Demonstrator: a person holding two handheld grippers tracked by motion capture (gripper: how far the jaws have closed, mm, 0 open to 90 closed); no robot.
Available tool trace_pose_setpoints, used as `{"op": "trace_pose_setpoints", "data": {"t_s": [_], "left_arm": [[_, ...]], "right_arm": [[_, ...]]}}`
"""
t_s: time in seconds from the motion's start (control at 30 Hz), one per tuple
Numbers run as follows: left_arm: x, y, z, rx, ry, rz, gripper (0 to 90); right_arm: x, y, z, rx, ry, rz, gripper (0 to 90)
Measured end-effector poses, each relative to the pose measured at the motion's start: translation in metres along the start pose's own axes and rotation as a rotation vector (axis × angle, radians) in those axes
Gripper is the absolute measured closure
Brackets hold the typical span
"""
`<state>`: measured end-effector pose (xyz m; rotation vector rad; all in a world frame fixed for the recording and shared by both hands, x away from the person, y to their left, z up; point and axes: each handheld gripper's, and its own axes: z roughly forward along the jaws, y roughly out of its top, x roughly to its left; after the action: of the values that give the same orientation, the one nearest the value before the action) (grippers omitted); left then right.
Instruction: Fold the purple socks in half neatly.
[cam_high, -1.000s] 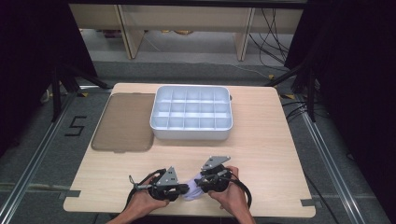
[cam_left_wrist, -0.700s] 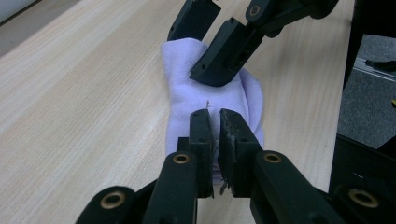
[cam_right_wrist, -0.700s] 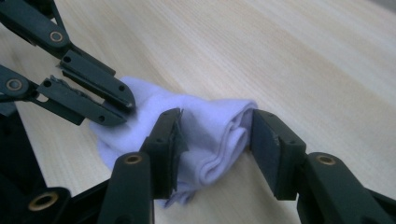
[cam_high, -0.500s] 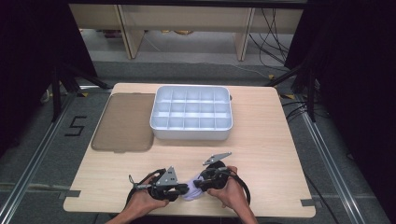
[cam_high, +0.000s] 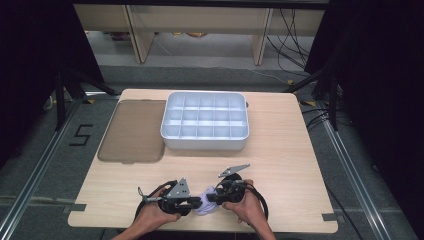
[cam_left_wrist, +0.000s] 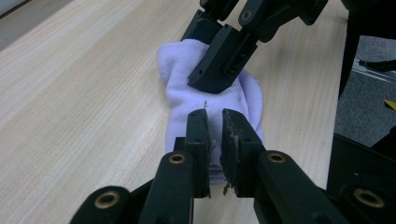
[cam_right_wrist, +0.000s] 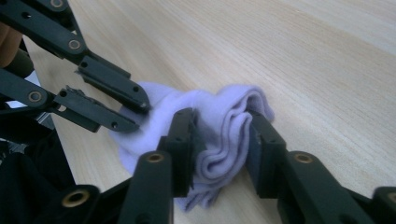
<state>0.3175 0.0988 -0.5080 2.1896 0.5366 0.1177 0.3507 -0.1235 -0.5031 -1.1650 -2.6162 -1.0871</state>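
Note:
A pale lilac cloth (cam_high: 206, 206) lies folded near the table's front edge, between my two grippers. My left gripper (cam_left_wrist: 214, 122) has its jaws almost together on a thin edge of the cloth (cam_left_wrist: 182, 79); they have just been opening slightly, with fabric still between them. My right gripper (cam_right_wrist: 222, 136) comes from the opposite side. Its jaws have just been closing, and its pads now squeeze the bunched folds of the cloth (cam_right_wrist: 224, 112). In the high view the left gripper (cam_high: 196, 205) and the right gripper (cam_high: 214, 198) meet at the cloth, each held in a hand.
A white tray (cam_high: 205, 143) with several compartments stands at the middle back of the wooden table (cam_high: 285, 165). A flat brown lid (cam_high: 132, 131) lies to its left. Dark floor and metal rails surround the table.
Both hands have stayed at the front edge around the cloth. The right gripper has tipped slightly; the left has kept its place.

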Motion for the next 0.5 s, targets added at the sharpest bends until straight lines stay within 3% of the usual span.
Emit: {"op": "trace_pose_setpoints", "data": {"t_s": [0.07, 0.13, 0.2, 0.27, 0.3, 0.33, 0.47, 0.5], "left_arm": [[0.002, 0.000, -0.002, -0.009, -0.014, 0.002, 73.7], [0.001, 0.000, -0.005, -0.020, -0.022, -0.026, 66.8], [0.003, 0.000, -0.012, -0.015, -0.010, -0.035, 59.4], [0.006, -0.001, -0.019, -0.044, -0.008, -0.049, 53.8], [0.007, -0.002, -0.024, -0.047, -0.004, -0.089, 50.9], [0.010, -0.004, -0.027, -0.054, -0.005, -0.086, 47.8], [0.015, -0.015, -0.042, -0.036, 0.010, -0.136, 38.8], [0.017, -0.019, -0.045, -0.026, 0.021, -0.137, 37.0]], "right_arm": [[0.002, 0.000, -0.001, -0.010, -0.001, -0.006, 69.8], [0.002, 0.000, -0.002, -0.014, 0.002, -0.024, 71.5], [0.003, -0.001, -0.002, -0.025, -0.007, -0.031, 72.3], [0.006, -0.001, -0.004, -0.022, -0.012, -0.040, 72.8], [0.007, -0.001, -0.004, -0.024, -0.022, -0.043, 72.9], [0.008, -0.001, -0.004, -0.030, -0.027, -0.054, 73.1], [0.012, 0.000, -0.006, -0.052, -0.033, -0.077, 73.6], [0.012, 0.001, -0.008, -0.037, -0.045, -0.108, 73.6]]}}
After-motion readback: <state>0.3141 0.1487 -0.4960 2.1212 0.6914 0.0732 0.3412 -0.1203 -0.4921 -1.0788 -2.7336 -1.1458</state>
